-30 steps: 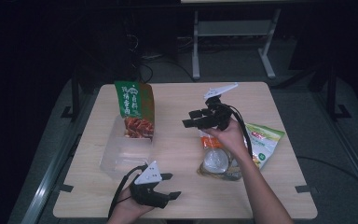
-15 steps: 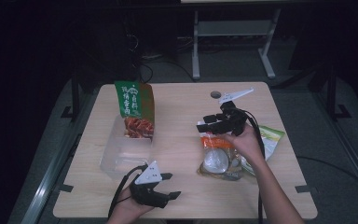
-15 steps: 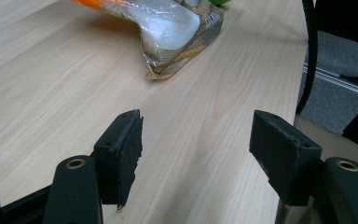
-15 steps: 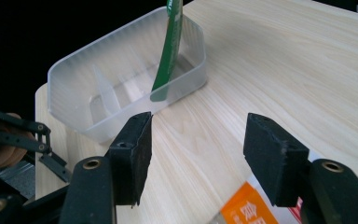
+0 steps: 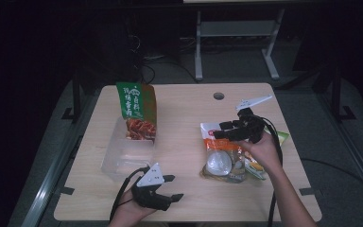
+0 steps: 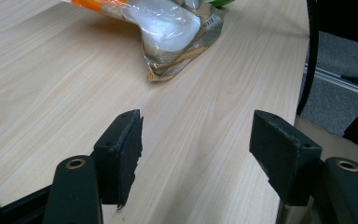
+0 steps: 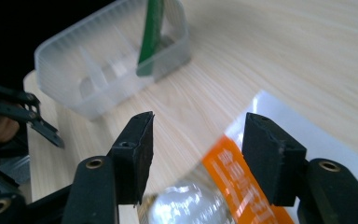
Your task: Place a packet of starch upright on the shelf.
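Hovering released, the right tongs (image 5: 223, 129) sit above a clear snack bag (image 5: 222, 158); its slippery film may slide away. Left tongs (image 5: 170, 188) rest released on the tabletop (image 5: 184, 113).

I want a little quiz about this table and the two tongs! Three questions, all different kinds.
1. True or false: the green bag stands in the clear tub.
2. Which tongs hover over the orange-striped bag? A left tongs B right tongs
3. Fill in: both tongs are ___ (open/shut).

Key: 1 true; 2 B; 3 open.
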Available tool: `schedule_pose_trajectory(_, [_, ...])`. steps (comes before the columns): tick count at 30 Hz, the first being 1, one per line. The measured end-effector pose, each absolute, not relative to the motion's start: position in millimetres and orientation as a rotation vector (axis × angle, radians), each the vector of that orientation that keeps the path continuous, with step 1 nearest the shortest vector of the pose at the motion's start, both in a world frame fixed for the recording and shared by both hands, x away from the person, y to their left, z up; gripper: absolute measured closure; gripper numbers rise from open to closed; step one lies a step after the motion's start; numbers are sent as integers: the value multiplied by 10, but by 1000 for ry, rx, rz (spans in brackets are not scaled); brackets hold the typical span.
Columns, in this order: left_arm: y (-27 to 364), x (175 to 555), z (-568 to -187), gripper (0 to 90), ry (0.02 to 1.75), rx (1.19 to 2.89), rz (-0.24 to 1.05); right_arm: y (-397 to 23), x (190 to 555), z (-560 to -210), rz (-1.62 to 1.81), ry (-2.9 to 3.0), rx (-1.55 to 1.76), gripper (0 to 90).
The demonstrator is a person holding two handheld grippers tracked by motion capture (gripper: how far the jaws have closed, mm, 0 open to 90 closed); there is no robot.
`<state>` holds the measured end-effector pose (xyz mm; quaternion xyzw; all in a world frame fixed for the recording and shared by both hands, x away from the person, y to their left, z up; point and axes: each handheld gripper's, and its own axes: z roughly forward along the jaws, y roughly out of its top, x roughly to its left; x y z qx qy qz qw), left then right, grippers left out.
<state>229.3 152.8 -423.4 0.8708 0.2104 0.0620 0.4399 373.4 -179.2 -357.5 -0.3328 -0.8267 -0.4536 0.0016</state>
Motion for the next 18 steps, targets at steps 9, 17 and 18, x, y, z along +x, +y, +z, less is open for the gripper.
schedule_pose_trajectory(9, [1524,2291,-4237,339,531,2159,150,-2001,3682,-3699,-1411,-2567,-1118,426])
schedule_pose_trajectory(17, [1533,2295,-4241,339,537,2150,143,-2182,3636,-3786,-1417,-2545,-1172,426])
schedule_pose_trajectory(18, [1532,2293,-4240,339,538,2147,143,-2202,3633,-3795,-1415,-2547,-1175,425])
